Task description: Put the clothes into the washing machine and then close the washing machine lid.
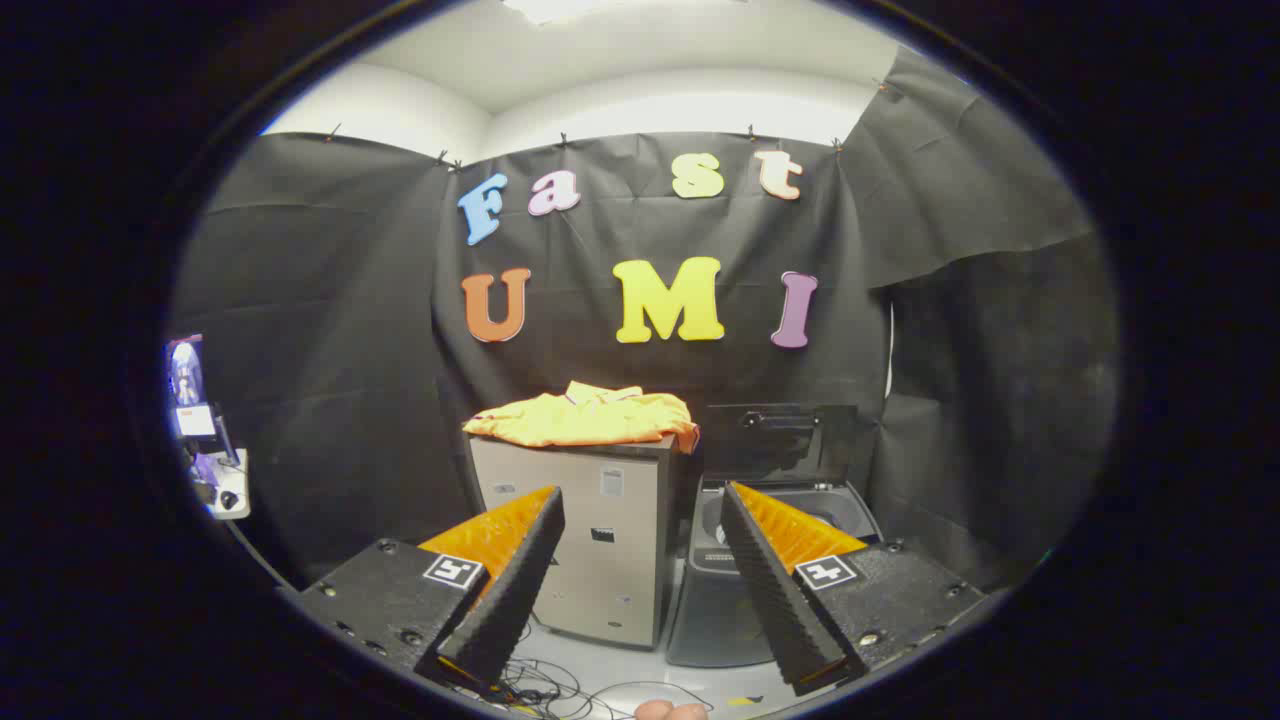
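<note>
A yellow garment (583, 417) lies crumpled on top of a grey cabinet (580, 540), well beyond my fingers. To the right of the cabinet stands a small dark top-loading washing machine (740, 600) with its lid (778, 442) raised upright against the black cloth wall. The drum opening sits just behind my right finger. My gripper (640, 505) is open, its two fingers spread wide with nothing between them, pointing at the gap where the cabinet and the washer meet.
Loose cables (545, 690) lie on the pale floor below the fingers. A small shelf with a screen and gadgets (205, 430) stands far off to the left. Fingertips of a hand (672, 711) show beneath the gripper.
</note>
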